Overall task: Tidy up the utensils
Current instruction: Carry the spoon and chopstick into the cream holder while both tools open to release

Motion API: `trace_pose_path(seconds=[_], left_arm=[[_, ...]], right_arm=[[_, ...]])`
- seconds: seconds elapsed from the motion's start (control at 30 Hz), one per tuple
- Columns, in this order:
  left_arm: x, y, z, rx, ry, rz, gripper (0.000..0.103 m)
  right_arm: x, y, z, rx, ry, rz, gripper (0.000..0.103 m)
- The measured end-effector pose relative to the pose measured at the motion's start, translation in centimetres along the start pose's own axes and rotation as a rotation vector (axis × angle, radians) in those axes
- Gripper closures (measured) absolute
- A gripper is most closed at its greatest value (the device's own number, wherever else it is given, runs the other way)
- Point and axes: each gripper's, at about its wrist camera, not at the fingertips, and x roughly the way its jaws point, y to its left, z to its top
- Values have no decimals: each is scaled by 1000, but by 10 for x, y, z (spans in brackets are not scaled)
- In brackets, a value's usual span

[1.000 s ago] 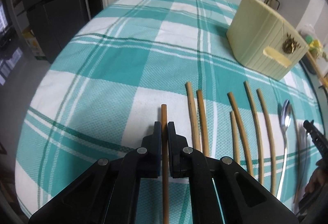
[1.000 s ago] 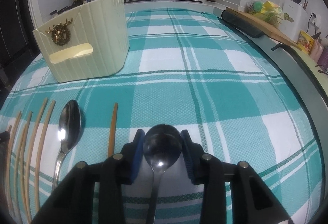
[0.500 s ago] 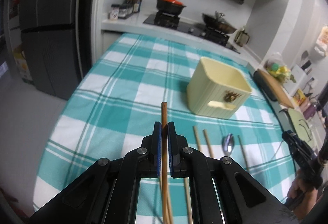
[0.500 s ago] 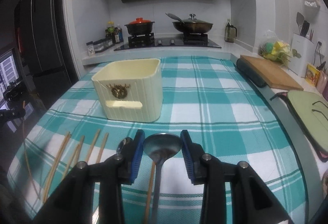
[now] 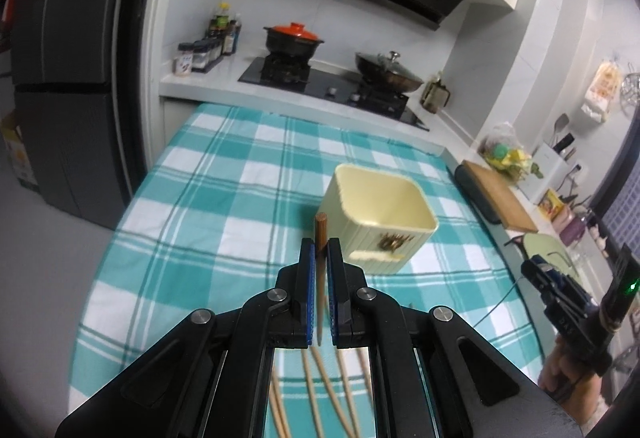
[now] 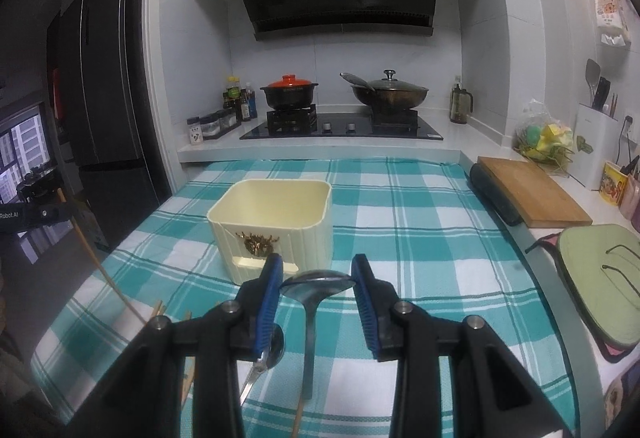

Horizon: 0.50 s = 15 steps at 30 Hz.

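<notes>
My left gripper (image 5: 320, 248) is shut on a dark brown chopstick (image 5: 320, 230), held well above the checked tablecloth (image 5: 208, 222). The open cream utensil box (image 5: 384, 213) stands just beyond and to the right of the chopstick tip. Several lighter chopsticks (image 5: 320, 390) lie on the cloth below the fingers. My right gripper (image 6: 317, 262) is shut on the bowl of a metal spoon (image 6: 318, 281), lifted off the cloth. The cream box (image 6: 276, 211) sits ahead and slightly left. A second spoon (image 6: 274, 348) and chopstick ends (image 6: 159, 308) lie on the cloth beneath.
A stove (image 6: 340, 125) with a red-lidded pot (image 6: 289, 89) and a wok (image 6: 390, 91) lines the far counter. A wooden cutting board (image 6: 528, 193) and a green mat (image 6: 600, 282) lie to the right. A dark fridge (image 5: 68, 77) stands left of the table.
Both grippers have risen off the cloth, the left with its chopstick and the right with its spoon. The views have tilted up, and the box's open top now shows.
</notes>
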Motion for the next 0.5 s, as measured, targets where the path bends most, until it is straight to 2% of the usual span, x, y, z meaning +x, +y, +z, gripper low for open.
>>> trace_pose_path(seconds=[0.3,0.4,0.5], left_arm=[[1,-53,101,87,-107,-78,99],[19,-66,122,101,-120,-82,99],[54,-73,129,109,-95,-59,99]], right_arm=[[8,7,98,-36,-82,74,67],[21,12,128,-57,-120,69,67],[46,13,147,-56,-130,68,67]])
